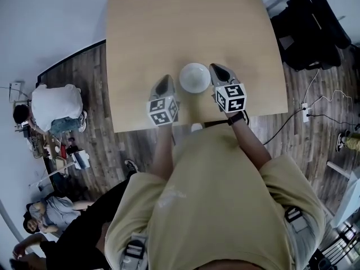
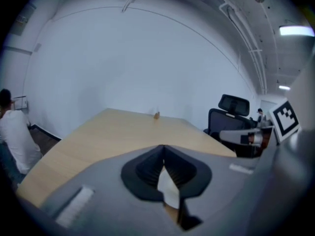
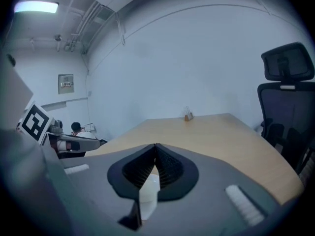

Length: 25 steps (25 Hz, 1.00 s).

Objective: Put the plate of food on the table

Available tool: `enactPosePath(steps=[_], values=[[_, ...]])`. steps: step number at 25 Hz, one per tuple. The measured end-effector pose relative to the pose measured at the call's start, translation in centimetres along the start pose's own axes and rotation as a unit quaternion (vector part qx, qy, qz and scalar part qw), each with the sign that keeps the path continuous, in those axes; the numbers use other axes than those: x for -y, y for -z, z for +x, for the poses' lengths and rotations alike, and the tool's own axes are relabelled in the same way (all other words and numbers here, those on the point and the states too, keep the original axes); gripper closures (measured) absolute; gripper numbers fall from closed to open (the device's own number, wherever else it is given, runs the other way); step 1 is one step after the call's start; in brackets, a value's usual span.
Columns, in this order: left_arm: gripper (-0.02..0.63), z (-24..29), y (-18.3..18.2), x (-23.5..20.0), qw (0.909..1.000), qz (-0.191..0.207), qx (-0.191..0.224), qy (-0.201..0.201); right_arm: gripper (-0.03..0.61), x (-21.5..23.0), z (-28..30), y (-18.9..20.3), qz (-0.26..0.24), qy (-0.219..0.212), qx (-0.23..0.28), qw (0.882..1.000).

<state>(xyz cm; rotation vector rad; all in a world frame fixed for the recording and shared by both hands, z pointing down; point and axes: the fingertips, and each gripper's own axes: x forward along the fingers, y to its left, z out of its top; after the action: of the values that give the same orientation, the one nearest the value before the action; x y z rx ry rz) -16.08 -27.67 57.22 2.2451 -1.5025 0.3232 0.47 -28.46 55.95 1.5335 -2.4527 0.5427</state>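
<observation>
A round white plate (image 1: 194,77) sits on the tan table (image 1: 169,27) near its front edge; it looks empty from above. My left gripper (image 1: 165,81) rests just left of the plate, with a strip of table showing between them. My right gripper (image 1: 218,70) lies close against the plate's right rim. In each gripper view the black jaw tips meet, at the left gripper (image 2: 163,150) and the right gripper (image 3: 155,149). Behind the tips, a sliver of the white plate (image 2: 169,187) (image 3: 146,193) shows through the slit between the jaws.
A small brown object (image 2: 156,115) (image 3: 188,116) stands at the table's far edge. Black office chairs (image 1: 306,27) (image 3: 288,97) stand off the table's right side. People (image 1: 53,108) sit on the wooden floor (image 1: 90,89) to the left. Cables (image 1: 315,114) trail on the right.
</observation>
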Motion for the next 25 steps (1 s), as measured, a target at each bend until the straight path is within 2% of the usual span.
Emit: enactPosePath(steps=[8, 12, 16, 19, 25], values=[[0.612, -3.9, -4.6, 1.8, 0.9962, 0.046, 0.074, 0.006, 0.574, -2.2, -3.7, -4.8, -0.043, 0.043, 0.075, 0.995], [0.612, -6.1, -6.8, 2.5, 0.9902, 0.075, 0.118, 0.0, 0.574, -2.7, -5.7, -6.5, -0.059, 0.063, 0.108, 0.99], [0.612, -7.9, -8.1, 2.5, 0.9834, 0.089, 0.158, -0.006, 0.574, -2.4, -7.3, -6.9, -0.087, 0.09, 0.115, 0.985], [0.612, -8.7, -8.1, 2.5, 0.9811, 0.094, 0.169, -0.012, 0.574, -2.2, -8.6, -7.2, -0.094, 0.1, 0.124, 0.983], [0.612, -9.1, -7.5, 3.0, 0.9819, 0.096, 0.162, -0.012, 0.574, -2.5, -9.8, -6.9, -0.095, 0.101, 0.127, 0.982]])
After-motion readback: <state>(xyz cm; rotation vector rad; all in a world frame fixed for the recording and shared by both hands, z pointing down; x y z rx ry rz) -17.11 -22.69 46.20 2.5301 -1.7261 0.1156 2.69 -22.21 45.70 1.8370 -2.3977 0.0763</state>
